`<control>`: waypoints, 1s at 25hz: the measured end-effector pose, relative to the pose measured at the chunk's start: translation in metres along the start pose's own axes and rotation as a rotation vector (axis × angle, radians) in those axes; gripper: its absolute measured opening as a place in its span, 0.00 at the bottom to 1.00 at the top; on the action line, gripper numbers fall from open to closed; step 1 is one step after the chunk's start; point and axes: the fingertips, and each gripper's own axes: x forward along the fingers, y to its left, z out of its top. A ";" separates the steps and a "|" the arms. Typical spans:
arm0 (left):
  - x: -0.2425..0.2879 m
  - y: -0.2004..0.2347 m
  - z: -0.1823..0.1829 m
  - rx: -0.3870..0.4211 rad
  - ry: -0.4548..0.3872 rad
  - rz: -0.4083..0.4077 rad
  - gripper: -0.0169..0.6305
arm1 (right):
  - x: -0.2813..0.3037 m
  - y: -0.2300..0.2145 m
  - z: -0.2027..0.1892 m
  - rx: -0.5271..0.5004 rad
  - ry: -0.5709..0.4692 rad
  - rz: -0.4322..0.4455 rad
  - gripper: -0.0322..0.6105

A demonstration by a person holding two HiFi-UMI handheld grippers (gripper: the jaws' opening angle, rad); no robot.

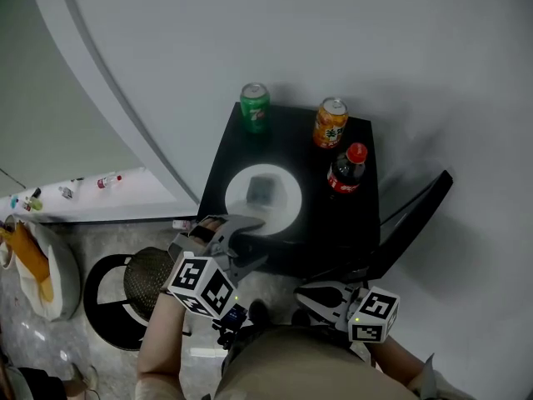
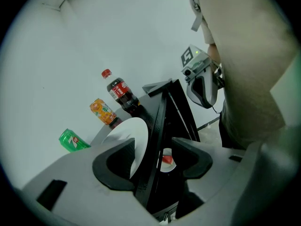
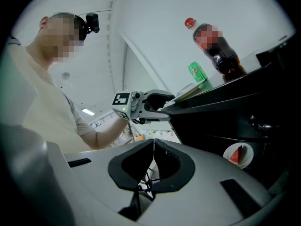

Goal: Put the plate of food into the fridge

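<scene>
1. Leaves the white plate [image 1: 285,205] on top of the black fridge [image 1: 291,140], close to the front edge, with a greyish block [image 1: 261,190] on it. Judged to be the plate of food, so not yet inside.
2. Sets the left gripper [image 1: 250,228] at that plate's near rim, jaws spread wide, with the rim and the fridge's top front edge both between them and no pad seen pressing. Looks like lining up for a pinch on the rim, the one part reachable without touching the food.
3. Holds the right gripper [image 1: 315,297] low before the open front, jaws pressed together on nothing. Probably parked clear of the lift and free to steady the door [image 1: 416,215].
4. Has the door swung out to the right, giving a free way into the compartment.
5. Shows a small plate [image 3: 237,153] with a red wedge on a shelf inside. Calls for a spot clear of it.
6. Has the green can [image 1: 255,105], orange can [image 1: 331,122] and cola bottle [image 1: 346,169] standing along the back and right of the top, apart from the white plate. Favours drawing the plate forward and level, away from them, to avoid a knock or a spill.
</scene>
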 end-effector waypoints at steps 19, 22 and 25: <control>0.004 0.014 -0.018 0.164 0.095 0.125 0.33 | 0.027 -0.001 0.019 0.107 -0.068 0.036 0.08; 0.001 0.013 -0.016 0.150 0.072 0.131 0.29 | 0.032 -0.006 0.024 0.162 -0.094 0.036 0.08; -0.004 0.011 -0.012 0.147 0.050 0.142 0.22 | 0.036 -0.014 0.033 0.211 -0.127 0.014 0.08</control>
